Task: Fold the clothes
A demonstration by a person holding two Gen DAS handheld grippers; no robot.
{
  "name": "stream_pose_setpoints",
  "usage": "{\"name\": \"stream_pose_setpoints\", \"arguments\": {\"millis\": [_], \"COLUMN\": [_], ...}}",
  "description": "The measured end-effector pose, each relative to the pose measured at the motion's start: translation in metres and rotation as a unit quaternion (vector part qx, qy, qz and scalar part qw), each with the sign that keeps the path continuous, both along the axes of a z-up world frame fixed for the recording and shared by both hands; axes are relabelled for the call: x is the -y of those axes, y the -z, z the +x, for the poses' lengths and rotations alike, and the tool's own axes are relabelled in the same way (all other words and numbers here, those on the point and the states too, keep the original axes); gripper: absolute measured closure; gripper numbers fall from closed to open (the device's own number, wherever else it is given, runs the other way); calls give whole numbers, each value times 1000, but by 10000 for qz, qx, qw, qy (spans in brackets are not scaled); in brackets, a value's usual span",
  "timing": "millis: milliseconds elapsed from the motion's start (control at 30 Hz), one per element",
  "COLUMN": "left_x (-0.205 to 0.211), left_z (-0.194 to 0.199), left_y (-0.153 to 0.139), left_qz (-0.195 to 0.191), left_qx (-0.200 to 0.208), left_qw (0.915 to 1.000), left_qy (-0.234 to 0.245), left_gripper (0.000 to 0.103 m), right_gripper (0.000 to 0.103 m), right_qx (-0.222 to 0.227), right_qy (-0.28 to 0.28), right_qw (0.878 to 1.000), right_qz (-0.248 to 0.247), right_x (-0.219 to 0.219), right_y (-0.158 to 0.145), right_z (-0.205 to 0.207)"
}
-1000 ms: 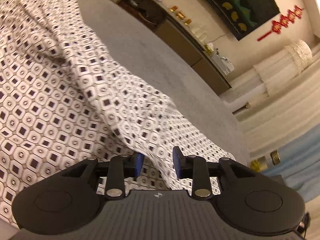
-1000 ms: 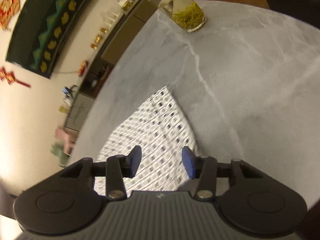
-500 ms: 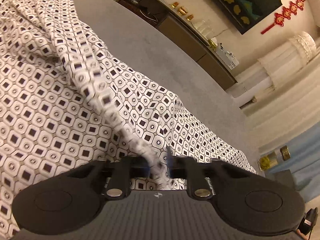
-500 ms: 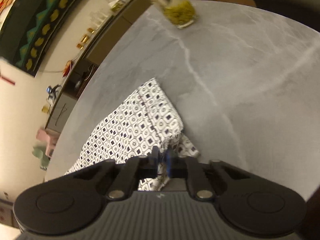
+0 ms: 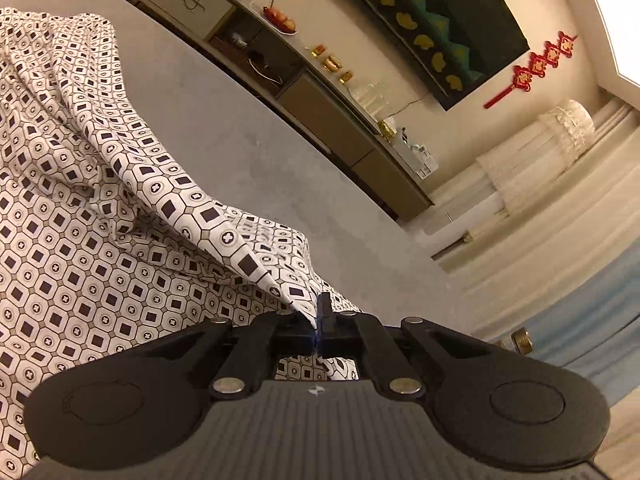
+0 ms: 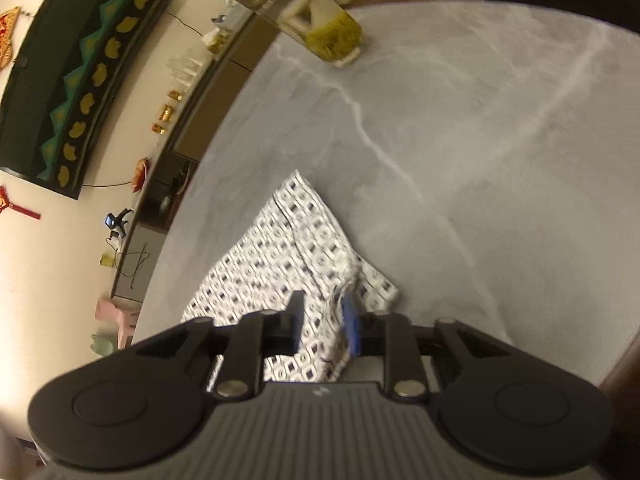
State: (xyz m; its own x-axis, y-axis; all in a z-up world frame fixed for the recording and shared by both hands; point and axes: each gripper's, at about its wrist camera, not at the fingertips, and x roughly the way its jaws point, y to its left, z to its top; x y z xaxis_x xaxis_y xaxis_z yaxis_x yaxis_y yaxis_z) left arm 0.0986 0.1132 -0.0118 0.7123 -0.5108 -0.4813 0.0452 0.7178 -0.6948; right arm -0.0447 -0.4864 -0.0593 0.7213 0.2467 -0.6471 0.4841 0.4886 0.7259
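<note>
A white garment with a black geometric print [image 5: 100,248] lies on a grey marbled table [image 5: 248,152]. My left gripper [image 5: 318,320] is shut on a fold of the garment and holds it raised, so a ridge of cloth runs up to the left. In the right wrist view a corner of the same garment [image 6: 304,240] lies on the table [image 6: 480,140]. My right gripper [image 6: 324,320] stands partly open over that corner, with cloth between the fingers; this view is blurred.
A glass of tea with green leaves [image 6: 332,28] stands at the far side of the table. Beyond the table edge is a low sideboard [image 5: 320,92] with small objects, a dark wall panel [image 5: 440,20] and curtains [image 5: 560,220].
My left gripper shut on a fold of the garment and lifted it. My right gripper shut on the garment corner half a second ago and now stands partly open.
</note>
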Motion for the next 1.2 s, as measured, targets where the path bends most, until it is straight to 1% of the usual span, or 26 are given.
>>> {"name": "stream_pose_setpoints", "arguments": {"millis": [67, 133, 167, 200, 233, 300, 333, 400, 467, 500, 533, 567, 633, 700, 733, 767, 800, 833, 867, 900, 1000, 1033, 1100, 1133, 1167, 1200], "left_x": [2, 5, 7, 3, -4, -23, -25, -21, -18, -17, -17, -17, -18, -21, -23, -26, -29, -27, -26, -24, -10, -9, -6, -5, -5, -6], "left_z": [1, 4, 6, 3, -1, -29, -42, -63, -72, -76, -76, -75, -73, -72, -74, -76, -76, -72, -69, -71, -82, -86, -79, -74, -70, -58], "left_y": [4, 4, 4, -3, -13, -34, -32, -17, 8, 21, 27, 29, 12, -12, -25, -38, -47, -51, -49, -41, -6, 9, 19, 22, 25, 20], "left_qz": [31, 160, 224, 216, 171, 65, 163, 448, 545, 574, 585, 588, 626, 635, 603, 571, 570, 600, 624, 663, 830, 799, 729, 697, 665, 619], "left_qx": [-59, -58, -58, 54, 223, 628, 585, 250, -150, -356, -450, -487, -179, 242, 488, 733, 897, 917, 816, 647, 115, -87, -297, -379, -461, -400], "left_qw": [10000, 9999, 9997, 9997, 9995, 9972, 9975, 9985, 9982, 9975, 9970, 9968, 9972, 9961, 9946, 9922, 9900, 9891, 9896, 9913, 9947, 9954, 9958, 9958, 9958, 9961], "left_qy": [8, 20, 25, -44, -152, -398, -364, -184, -177, -190, -219, -254, -375, -555, -696, -836, -926, -987, -1011, -939, -590, -521, -473, -456, -438, -476], "left_gripper": [103, 103, 103, 103, 103, 103, 103, 103, 103, 103, 103, 103, 103, 103, 103, 103, 103, 103, 103, 103, 103, 103, 103, 103, 103, 103], "right_gripper": [78, 79, 96, 100, 100, 100, 100, 100, 100, 100, 100, 100, 100, 100, 100, 100, 100, 100, 100, 100, 100, 100, 100, 100, 100, 100], "right_qx": [-117, -215, -216, -151, -79, 627, 914, 836, 284, 21, -150, -254, -222, 253, 669, 1132, 1628, 2030, 2004, 1930, 822, 473, 69, -53, -97, -90], "right_qy": [-52, -104, -130, -188, -251, -560, -709, -877, -969, -966, -963, -970, -1043, -1165, -1234, -1336, -1458, -1527, -1531, -1529, -1514, -1461, -1374, -1321, -1322, -1346], "right_qw": [9999, 9996, 9995, 9993, 9987, 9928, 9875, 9860, 9870, 9879, 9888, 9886, 9862, 9800, 9730, 9623, 9480, 9364, 9381, 9413, 9646, 9702, 9758, 9785, 9799, 9799], "right_qz": [-39, -120, -183, -302, -427, -857, -1069, -1143, -1247, -1212, -1127, -1120, -1268, -1592, -1830, -2081, -2315, -2421, -2373, -2309, -1998, -1875, -1701, -1580, -1494, -1470], "right_x": [-4, -9, -8, -10, -13, -25, -31, -33, -30, -28, -26, -27, -29, -31, -32, -39, -47, -52, -50, -48, -32, -26, -17, -13, -11, -11], "right_y": [6, 11, 12, 8, 3, -27, -41, -47, -28, -16, -6, 0, -4, -28, -48, -70, -92, -109, -112, -114, -65, -44, -14, -5, -2, -4], "right_z": [8, 17, 21, 26, 30, 32, 30, 30, 39, 43, 48, 52, 62, 69, 69, 69, 67, 64, 66, 70, 77, 75, 68, 65, 66, 71]}}
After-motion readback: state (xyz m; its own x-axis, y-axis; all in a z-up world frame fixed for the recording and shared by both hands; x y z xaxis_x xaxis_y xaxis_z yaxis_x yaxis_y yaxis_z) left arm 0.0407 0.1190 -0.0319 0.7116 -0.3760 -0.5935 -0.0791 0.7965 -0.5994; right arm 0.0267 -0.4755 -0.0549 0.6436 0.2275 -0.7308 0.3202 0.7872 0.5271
